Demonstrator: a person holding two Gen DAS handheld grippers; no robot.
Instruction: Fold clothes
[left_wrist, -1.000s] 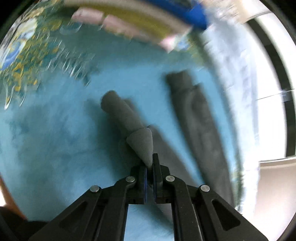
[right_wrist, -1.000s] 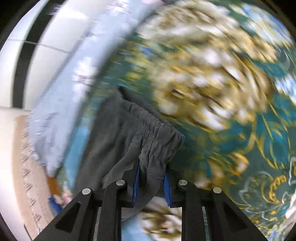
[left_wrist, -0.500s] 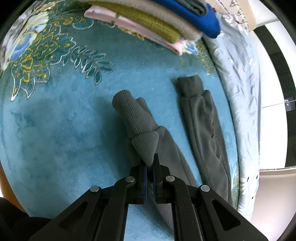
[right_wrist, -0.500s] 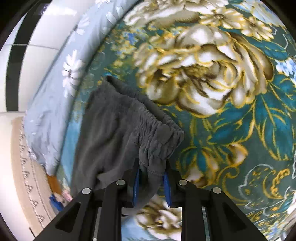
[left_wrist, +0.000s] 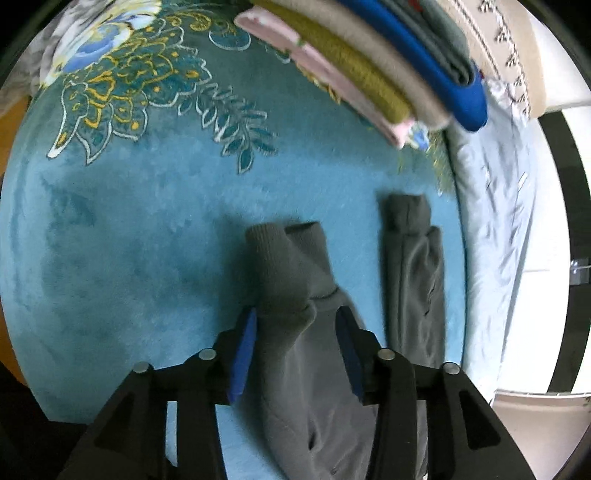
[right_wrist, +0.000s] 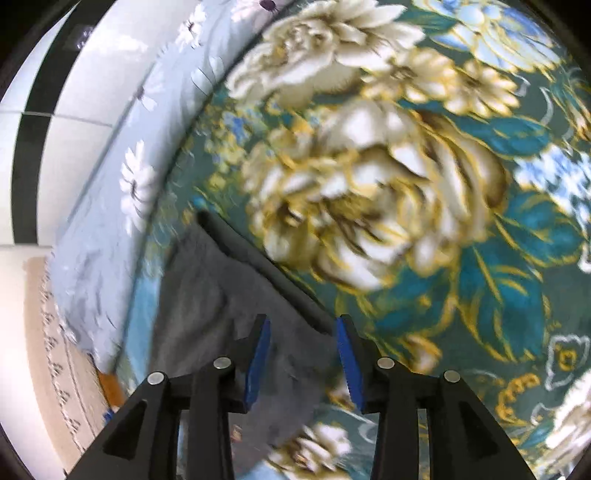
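Observation:
Grey sweatpants lie on a teal floral blanket. In the left wrist view the near leg (left_wrist: 314, 369) runs forward between the open jaws of my left gripper (left_wrist: 295, 332), its ribbed cuff (left_wrist: 277, 266) slumped just ahead of the fingertips. The other leg (left_wrist: 413, 288) lies flat to the right. In the right wrist view the waist end of the sweatpants (right_wrist: 221, 306) lies flat under my open right gripper (right_wrist: 303, 332), with nothing pinched between the blue pads.
A stack of folded clothes (left_wrist: 376, 62) sits at the far edge of the blanket in the left wrist view. A pale blue flowered sheet (left_wrist: 495, 221) borders the blanket on the right. It shows at left in the right wrist view (right_wrist: 110, 206).
Both grippers have opened and let go of the sweatpants. The lifted cuff has dropped in front of the left gripper, and the bunched waistband has fallen flat under the right gripper.

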